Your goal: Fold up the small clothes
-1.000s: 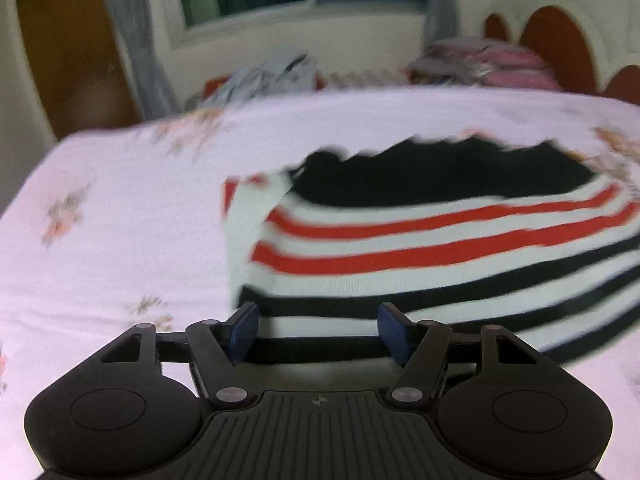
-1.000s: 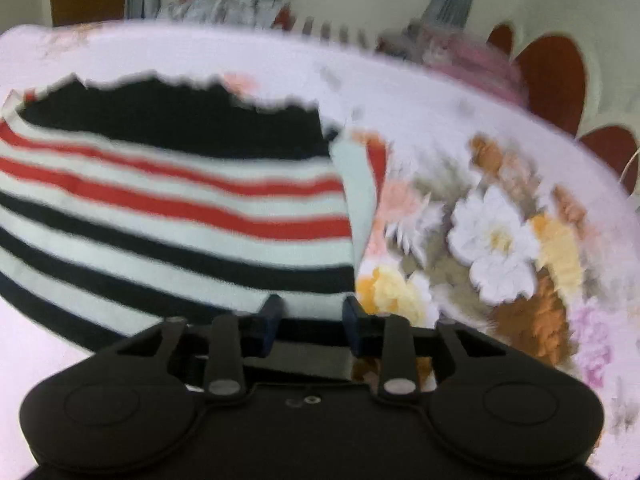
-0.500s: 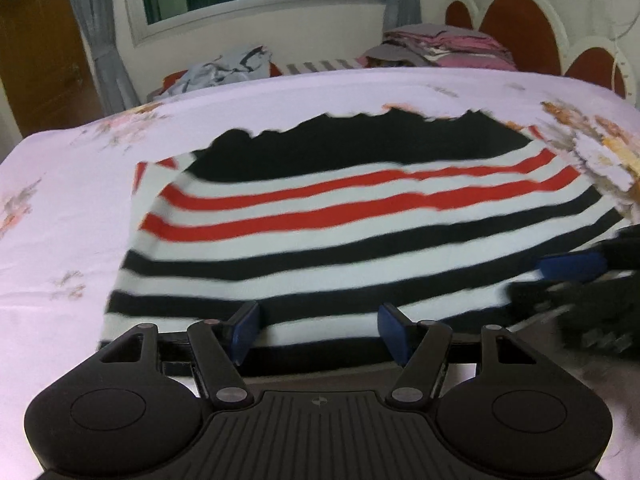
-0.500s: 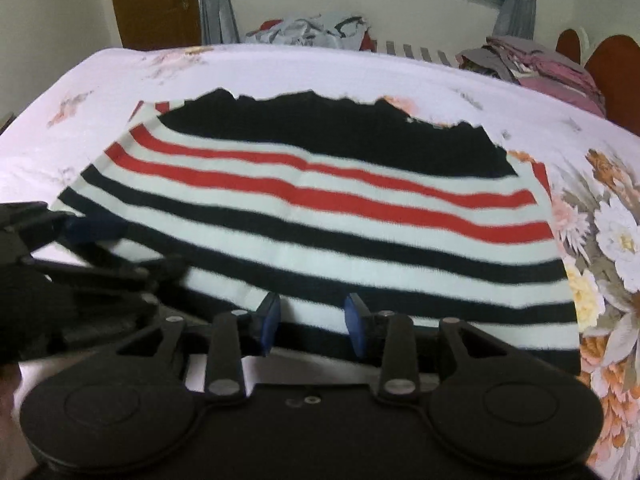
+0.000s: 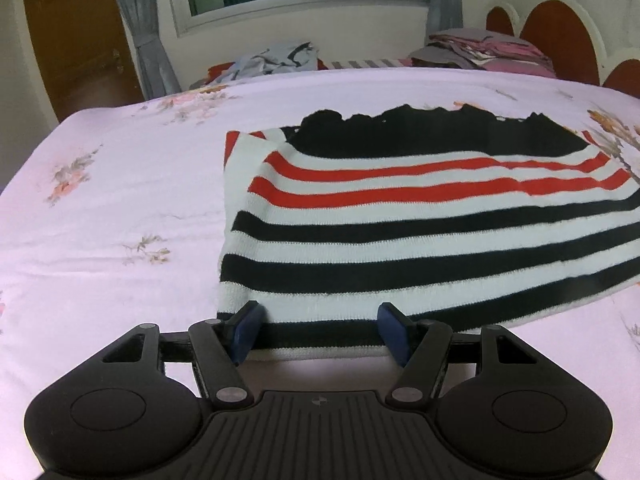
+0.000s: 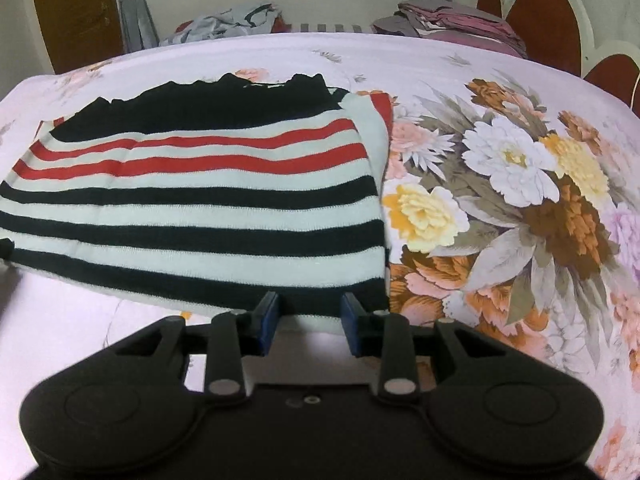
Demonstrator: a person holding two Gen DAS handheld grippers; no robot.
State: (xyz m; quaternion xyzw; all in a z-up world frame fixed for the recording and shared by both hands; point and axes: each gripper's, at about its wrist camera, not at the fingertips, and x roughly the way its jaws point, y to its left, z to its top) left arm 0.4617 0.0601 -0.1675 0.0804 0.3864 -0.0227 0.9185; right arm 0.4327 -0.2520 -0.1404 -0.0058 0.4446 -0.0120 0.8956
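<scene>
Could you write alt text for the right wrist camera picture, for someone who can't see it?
A striped knit top in black, white and red lies flat on a flowered bedsheet. The right gripper points at its near hem, jaws open and apart.

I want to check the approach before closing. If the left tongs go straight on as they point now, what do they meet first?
Most likely the near hem of the striped garment, lying between the open left tongs; depth is uncertain.

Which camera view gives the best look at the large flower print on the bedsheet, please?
The right wrist view: the large flower print fills its right half, sharp and unobstructed beside the striped garment. The left wrist view shows only a sliver of it at the right edge.
</scene>
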